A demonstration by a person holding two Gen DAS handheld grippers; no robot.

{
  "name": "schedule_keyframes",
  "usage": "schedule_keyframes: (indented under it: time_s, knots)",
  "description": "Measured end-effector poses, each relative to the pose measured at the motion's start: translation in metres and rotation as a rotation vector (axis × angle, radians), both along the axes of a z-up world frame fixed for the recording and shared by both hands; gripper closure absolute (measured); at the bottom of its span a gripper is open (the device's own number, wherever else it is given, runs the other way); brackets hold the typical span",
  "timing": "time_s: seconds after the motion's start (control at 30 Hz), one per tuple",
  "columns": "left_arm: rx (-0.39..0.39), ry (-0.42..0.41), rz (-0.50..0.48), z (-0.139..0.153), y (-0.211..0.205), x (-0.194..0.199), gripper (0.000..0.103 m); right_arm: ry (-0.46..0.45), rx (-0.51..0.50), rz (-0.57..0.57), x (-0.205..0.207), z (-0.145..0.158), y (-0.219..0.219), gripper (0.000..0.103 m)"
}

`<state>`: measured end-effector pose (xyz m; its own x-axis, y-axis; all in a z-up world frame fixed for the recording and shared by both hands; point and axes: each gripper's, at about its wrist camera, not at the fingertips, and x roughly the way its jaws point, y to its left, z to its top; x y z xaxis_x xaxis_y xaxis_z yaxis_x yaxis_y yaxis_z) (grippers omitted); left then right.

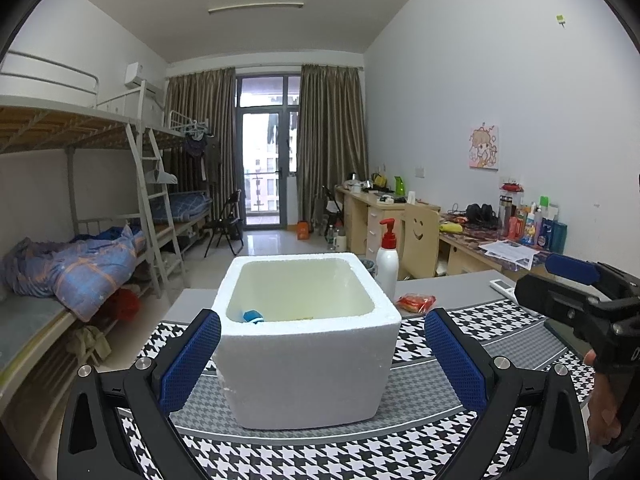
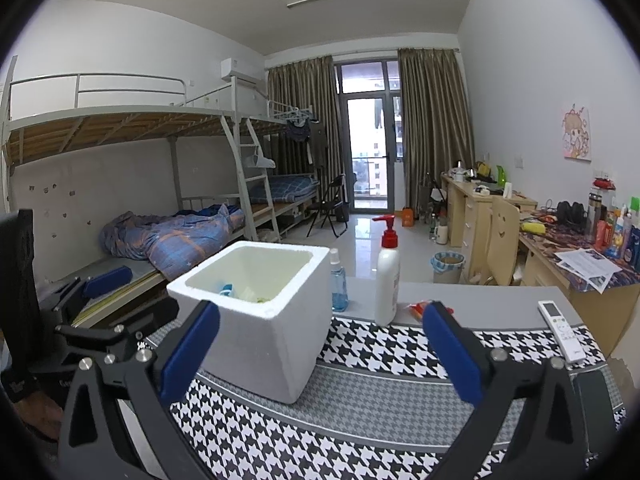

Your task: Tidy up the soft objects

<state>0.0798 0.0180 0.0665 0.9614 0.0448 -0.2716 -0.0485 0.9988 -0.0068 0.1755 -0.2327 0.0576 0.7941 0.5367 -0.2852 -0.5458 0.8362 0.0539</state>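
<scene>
A white square foam box (image 1: 308, 344) stands open-topped on the black-and-white houndstooth mat (image 1: 360, 452) that covers the near part of the grey tabletop (image 1: 448, 284). Down inside, against its near-left wall, lies a small blue soft thing (image 1: 253, 315); the right wrist view also catches a pale greenish scrap (image 2: 262, 300) on the box floor, too small to name.

The left gripper (image 1: 322, 354) is spread wide, empty, its blue pads flanking the box without touching it. The right gripper (image 2: 320, 354) is likewise released and holds nothing, with the box just left of its gap.

Behind the box toward the tabletop's far edge stand a white pump bottle with a red top (image 2: 387, 280) and a crinkled red-orange packet (image 1: 416, 302). Only the right wrist view shows the clear bottle of blue liquid (image 2: 339, 282) behind the box; the white remote control (image 2: 560, 330) near the right edge shows fully there.

Beyond are metal bunk beds (image 2: 140, 128) with a blue plaid quilt (image 1: 80, 268), brown curtains (image 1: 332, 144) at a balcony door, and cluttered wooden desks (image 2: 560, 256) along the right wall.
</scene>
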Motion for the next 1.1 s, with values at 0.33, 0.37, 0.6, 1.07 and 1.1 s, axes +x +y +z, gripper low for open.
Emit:
schedule_keyframes:
  time_s: [0.33,0.37,0.6,1.07,1.1]
  knots:
    - [-0.023,-0.009,-0.019,-0.008,-0.004,-0.005,0.001,-0.007,0.025,-0.029,-0.008,-0.009,-0.014,0.001]
    - [-0.027,-0.013,-0.021,-0.008,-0.005,-0.005,0.001,-0.011,0.027,-0.030,-0.010,-0.010,-0.015,0.001]
    - [-0.033,-0.030,-0.018,-0.013,-0.007,-0.009,0.001,-0.010,0.025,-0.043,-0.014,-0.019,-0.018,0.001]
    - [-0.034,-0.051,0.000,-0.023,-0.007,-0.015,0.001,0.013,0.032,-0.030,-0.017,-0.035,-0.021,0.001]
    - [-0.034,-0.050,0.002,-0.023,-0.007,-0.016,0.001,0.015,0.031,-0.031,-0.017,-0.036,-0.021,0.001]
